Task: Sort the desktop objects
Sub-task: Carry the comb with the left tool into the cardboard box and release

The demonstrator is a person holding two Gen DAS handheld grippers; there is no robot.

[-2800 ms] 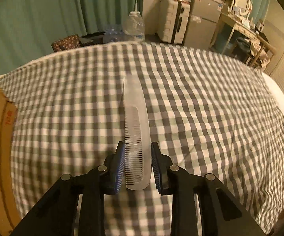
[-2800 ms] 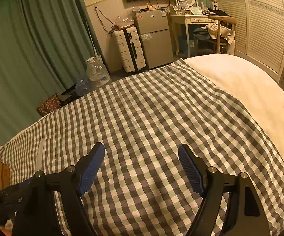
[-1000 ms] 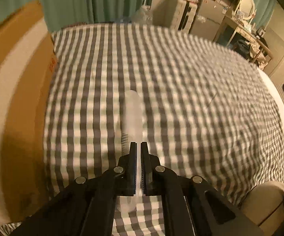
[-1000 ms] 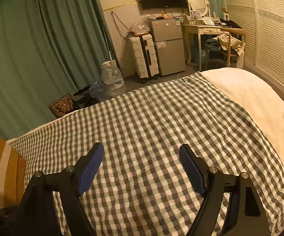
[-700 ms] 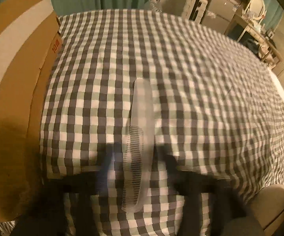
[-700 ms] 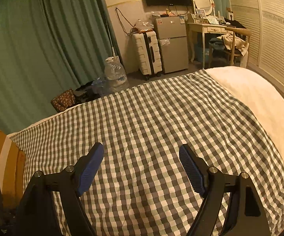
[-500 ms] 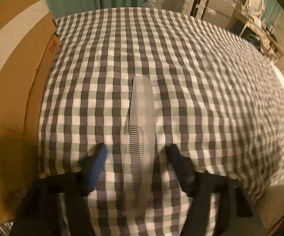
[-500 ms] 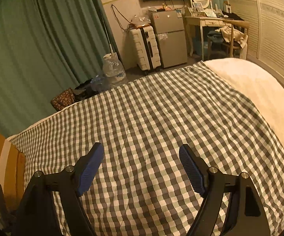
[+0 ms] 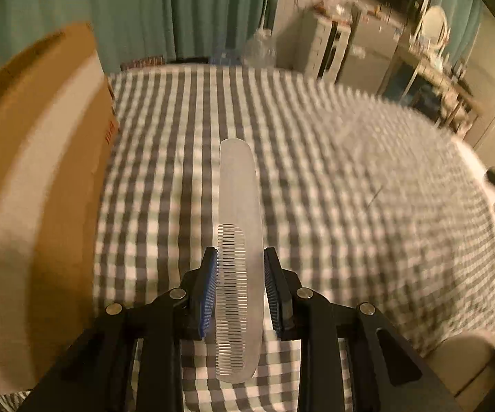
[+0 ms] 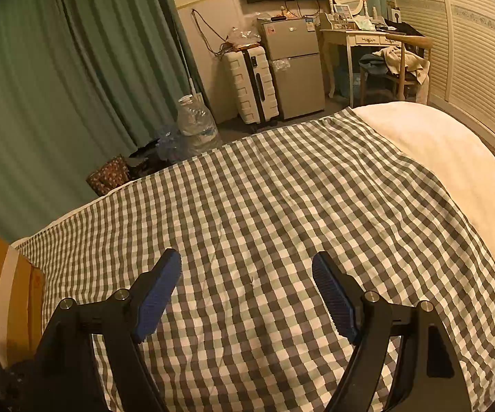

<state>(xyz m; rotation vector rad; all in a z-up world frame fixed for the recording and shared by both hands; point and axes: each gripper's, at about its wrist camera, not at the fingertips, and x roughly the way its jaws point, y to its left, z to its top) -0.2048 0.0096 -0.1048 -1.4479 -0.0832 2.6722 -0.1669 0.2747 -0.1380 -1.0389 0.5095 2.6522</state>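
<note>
Translucent plastic, the comb (image 9: 239,240) looks light, stiff and thin. The left hand-held gripper (image 9: 240,292), its jaws just closing, pinches it by both long edges at the toothed end, above the checked bed (image 9: 350,206). A mid-length hold would likely steady it. The right hand-held gripper (image 10: 247,295) gapes empty.

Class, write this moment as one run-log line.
left gripper: closed on comb | right gripper: open, empty | box: left of comb

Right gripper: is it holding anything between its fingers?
No. In the right wrist view the right gripper stands wide open, with only the checked cloth showing between its blue pads.
</note>
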